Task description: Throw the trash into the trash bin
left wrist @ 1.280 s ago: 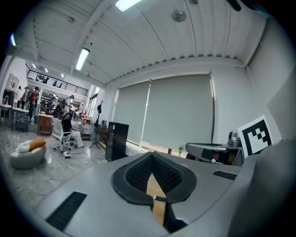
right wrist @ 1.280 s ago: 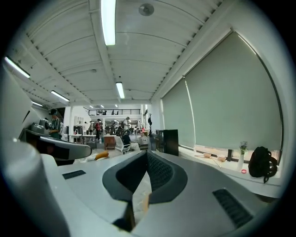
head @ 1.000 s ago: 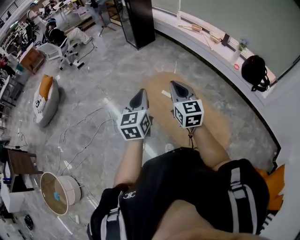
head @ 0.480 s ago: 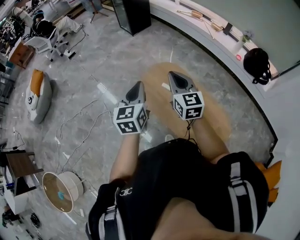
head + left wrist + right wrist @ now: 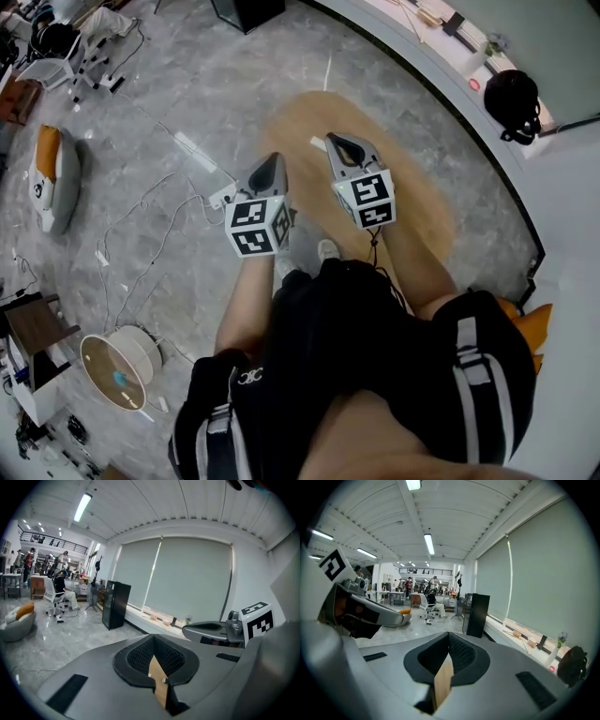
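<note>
Grey jaws of L gripper (image 5: pixel 273 159) and R gripper (image 5: pixel 336 141) are both closed, nothing btwn pads. Both hang over tan oval rug (image 5: pixel 422 206). Small white scrap (image 5: pixel 319 143) lies on rug, near R tip in head view. Round white bin (image 5: pixel 145 349), tan rim, sits well apart at lower left on grey floor (image 5: pixel 187 84).

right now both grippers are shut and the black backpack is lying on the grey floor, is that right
Not quite. The black backpack sits up on the white ledge along the wall, not on the grey floor; the head view shows it. The rest holds: the left gripper and the right gripper are both shut.
</note>
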`<state>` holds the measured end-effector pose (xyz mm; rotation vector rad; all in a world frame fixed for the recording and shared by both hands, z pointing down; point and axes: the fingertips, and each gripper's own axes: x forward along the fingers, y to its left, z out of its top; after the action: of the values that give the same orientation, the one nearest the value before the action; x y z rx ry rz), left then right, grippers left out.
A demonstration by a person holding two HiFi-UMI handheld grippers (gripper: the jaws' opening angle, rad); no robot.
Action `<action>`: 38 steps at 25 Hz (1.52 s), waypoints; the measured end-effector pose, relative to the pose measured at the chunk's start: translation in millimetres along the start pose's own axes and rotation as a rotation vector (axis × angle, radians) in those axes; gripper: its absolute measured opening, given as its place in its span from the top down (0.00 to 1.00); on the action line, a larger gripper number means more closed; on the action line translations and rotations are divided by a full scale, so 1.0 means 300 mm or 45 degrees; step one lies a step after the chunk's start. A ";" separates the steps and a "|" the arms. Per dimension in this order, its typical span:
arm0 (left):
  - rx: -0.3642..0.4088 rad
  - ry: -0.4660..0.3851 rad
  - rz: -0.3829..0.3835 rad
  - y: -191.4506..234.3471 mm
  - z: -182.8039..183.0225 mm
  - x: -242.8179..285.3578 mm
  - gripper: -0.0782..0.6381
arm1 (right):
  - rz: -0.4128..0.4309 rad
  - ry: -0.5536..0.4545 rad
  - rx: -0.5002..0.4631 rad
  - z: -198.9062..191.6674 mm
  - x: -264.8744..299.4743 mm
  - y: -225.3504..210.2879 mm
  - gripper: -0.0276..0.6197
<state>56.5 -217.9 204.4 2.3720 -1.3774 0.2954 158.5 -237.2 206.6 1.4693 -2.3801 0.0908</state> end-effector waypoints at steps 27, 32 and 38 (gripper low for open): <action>-0.204 0.356 0.172 0.325 -0.880 0.631 0.87 | 0.394 0.696 -0.338 -1.217 0.840 -0.131 0.67; -0.247 0.415 0.168 0.372 -1.080 0.682 0.87 | 0.423 0.771 -0.401 -1.412 0.957 -0.131 0.67; -0.275 0.440 0.157 0.397 -1.226 0.708 0.87 | 0.413 0.857 -0.375 -1.549 1.009 -0.136 0.67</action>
<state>62.2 -282.3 640.7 1.9557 -1.3166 0.5341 188.9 -408.3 734.8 0.7468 -1.9384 0.2557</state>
